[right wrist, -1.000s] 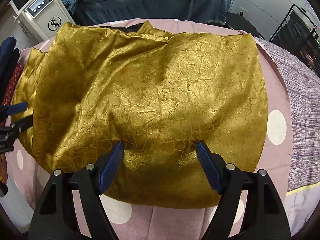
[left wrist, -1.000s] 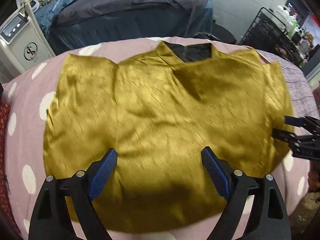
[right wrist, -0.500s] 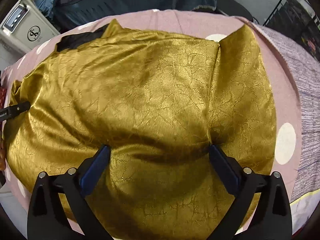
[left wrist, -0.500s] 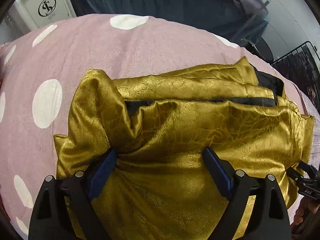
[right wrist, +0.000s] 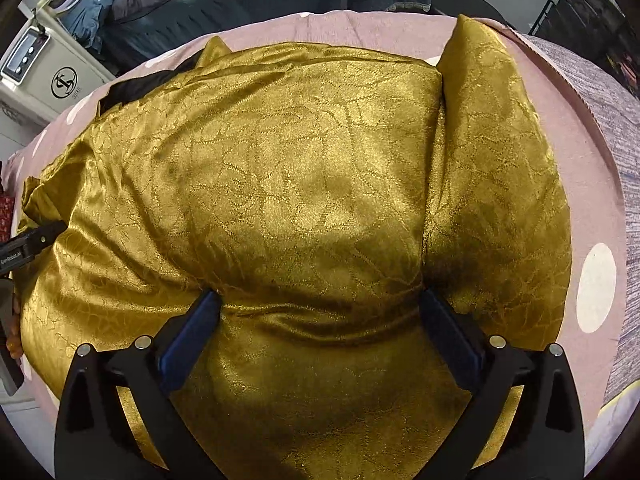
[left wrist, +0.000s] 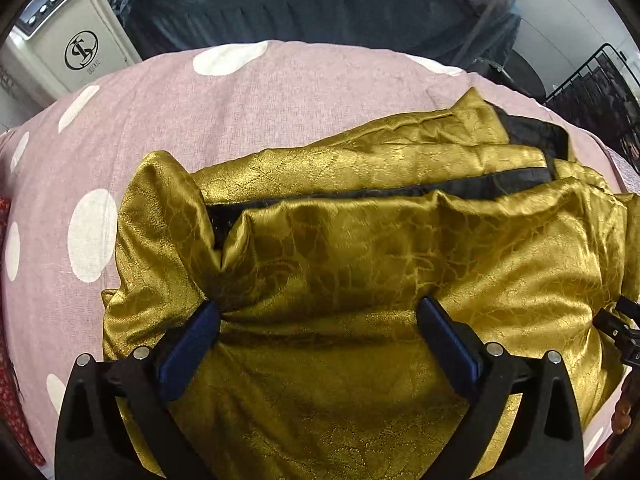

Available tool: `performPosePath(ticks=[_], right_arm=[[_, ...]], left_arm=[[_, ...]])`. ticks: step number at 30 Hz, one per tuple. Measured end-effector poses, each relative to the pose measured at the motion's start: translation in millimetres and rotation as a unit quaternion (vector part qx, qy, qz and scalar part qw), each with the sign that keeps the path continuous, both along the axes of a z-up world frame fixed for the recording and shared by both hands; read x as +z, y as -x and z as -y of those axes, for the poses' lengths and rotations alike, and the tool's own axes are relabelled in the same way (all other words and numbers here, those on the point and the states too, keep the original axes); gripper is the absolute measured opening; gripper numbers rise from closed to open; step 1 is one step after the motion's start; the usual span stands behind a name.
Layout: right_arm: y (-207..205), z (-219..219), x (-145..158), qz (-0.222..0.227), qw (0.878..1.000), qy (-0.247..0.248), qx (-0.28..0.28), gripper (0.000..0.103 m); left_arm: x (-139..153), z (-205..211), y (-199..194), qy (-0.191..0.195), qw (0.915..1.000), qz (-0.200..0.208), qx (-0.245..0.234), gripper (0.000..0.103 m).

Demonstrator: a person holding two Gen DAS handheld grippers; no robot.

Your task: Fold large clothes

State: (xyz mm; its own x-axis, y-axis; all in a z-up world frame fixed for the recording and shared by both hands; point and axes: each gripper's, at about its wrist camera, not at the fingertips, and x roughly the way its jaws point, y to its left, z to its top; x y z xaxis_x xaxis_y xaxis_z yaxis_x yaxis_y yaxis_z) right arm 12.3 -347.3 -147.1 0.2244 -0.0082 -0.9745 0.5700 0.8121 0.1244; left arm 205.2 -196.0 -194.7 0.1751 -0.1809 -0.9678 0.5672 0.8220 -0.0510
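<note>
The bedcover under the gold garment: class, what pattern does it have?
Pink bedcover with white polka dots, clearest in the left wrist view.

each fisheye view looks steeply down along its own tool, from close above the gold garment (left wrist: pixel 360 280) that fills most of both frames. the left wrist view sits over the garment's left end, with the left tool (left wrist: pixel 320 332) at its bottom edge and the right tool (left wrist: pixel 620 332) at its right edge. the right wrist view sits over the right end, above the right tool (right wrist: pixel 320 320), with the left tool (right wrist: pixel 32 244) at its left edge. both share the garment, pink dotted bed cover (left wrist: pixel 160 120), white machine (left wrist: pixel 72 52) and dark bed (left wrist: pixel 320 8) beyond.
</note>
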Motion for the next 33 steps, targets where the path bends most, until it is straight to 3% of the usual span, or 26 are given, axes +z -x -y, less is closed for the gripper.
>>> performPosePath(ticks=[3,8,11,14,23,26,33], right_arm=[[7,2,15,0.006,1.000,0.003,-0.004,0.098],[25,-3,59,0.053,0.997,0.058,-0.008,0.098],[35,-2,74,0.065,0.996,0.058,-0.005,0.098],[53,2,78,0.063,0.997,0.051,-0.013,0.098],[122,47,71,0.044,0.995,0.057,-0.073,0.098],[141,72,64,0.044,0.993,0.032,-0.101,0.098],[154,101,28,0.069,0.986,-0.101,-0.112,0.098]], left_arm=[[24,-7,8,0.026,0.9989,0.038,0.001,0.097],[71,-29,18,0.067,0.9927,0.094,0.036,0.097],[88,-43,28,0.088,0.9908,0.087,0.055,0.097],[93,-53,48,0.085,0.9911,0.088,0.052,0.097],[79,-96,103,0.066,0.9944,0.059,0.058,0.097],[77,-112,110,0.066,0.9941,0.042,0.075,0.097],[80,-139,119,0.069,0.9915,0.027,0.107,0.097]])
